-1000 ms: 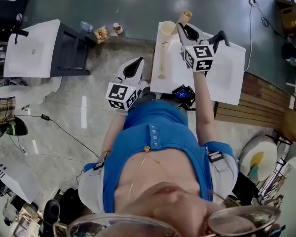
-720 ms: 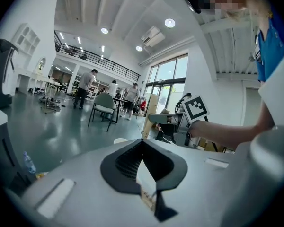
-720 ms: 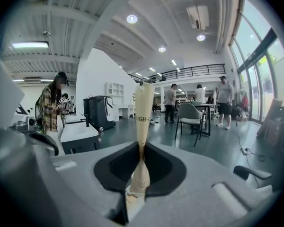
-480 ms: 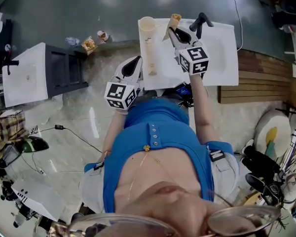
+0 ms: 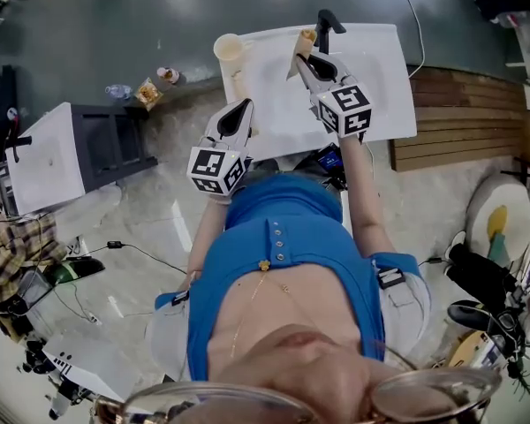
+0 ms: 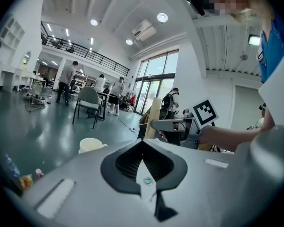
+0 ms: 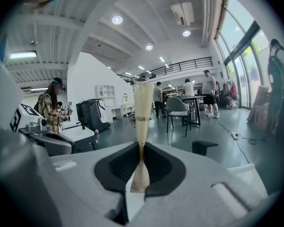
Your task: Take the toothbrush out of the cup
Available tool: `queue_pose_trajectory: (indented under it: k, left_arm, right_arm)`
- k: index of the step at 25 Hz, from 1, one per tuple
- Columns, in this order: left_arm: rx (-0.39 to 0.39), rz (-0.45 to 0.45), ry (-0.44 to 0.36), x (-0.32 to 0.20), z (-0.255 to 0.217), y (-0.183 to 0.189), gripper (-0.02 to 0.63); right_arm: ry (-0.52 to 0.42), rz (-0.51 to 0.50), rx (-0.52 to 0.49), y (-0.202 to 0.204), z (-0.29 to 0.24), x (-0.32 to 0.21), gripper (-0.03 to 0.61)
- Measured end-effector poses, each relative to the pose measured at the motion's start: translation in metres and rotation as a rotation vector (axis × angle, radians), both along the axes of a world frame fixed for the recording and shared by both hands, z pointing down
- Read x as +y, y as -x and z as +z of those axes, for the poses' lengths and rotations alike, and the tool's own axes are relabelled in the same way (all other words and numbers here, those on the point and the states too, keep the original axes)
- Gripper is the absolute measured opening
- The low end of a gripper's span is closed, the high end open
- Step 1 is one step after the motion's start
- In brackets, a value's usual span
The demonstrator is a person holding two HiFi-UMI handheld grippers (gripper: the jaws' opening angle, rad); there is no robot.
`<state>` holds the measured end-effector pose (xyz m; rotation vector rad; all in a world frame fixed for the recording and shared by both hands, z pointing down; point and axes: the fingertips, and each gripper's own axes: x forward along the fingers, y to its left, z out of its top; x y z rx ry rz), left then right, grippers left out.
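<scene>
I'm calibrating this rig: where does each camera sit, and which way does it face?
Head view: on the head, looking steeply down at the counter; chest, arms, left gripper and right gripper show.
Left gripper view: on that gripper, looking along its shut, empty fingers toward the cup.
Right gripper view: on that gripper, looking along fingers shut on the toothbrush.
Shared: all three show the toothbrush.

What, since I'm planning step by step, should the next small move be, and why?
Probably lower the right gripper and lay the toothbrush on the white counter: its jaws pinch the toothbrush, which is already clear of the cup, standing apart at the counter's corner.
</scene>
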<state>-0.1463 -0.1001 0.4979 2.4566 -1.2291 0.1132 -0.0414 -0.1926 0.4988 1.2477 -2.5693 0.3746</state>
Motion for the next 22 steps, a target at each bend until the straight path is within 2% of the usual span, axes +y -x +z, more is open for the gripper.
queue_pose_trajectory:
  k: [11, 22]
  left_arm:
    - [-0.006, -0.013, 0.009, -0.011, -0.009, -0.082, 0.002]
    - [-0.023, -0.018, 0.007, -0.020, -0.012, -0.148, 0.002]
  right_arm:
    - [0.061, -0.031, -0.037, -0.076, 0.006, 0.010, 0.029]
    - [0.077, -0.023, -0.053, -0.145, 0.010, 0.004, 0.029]
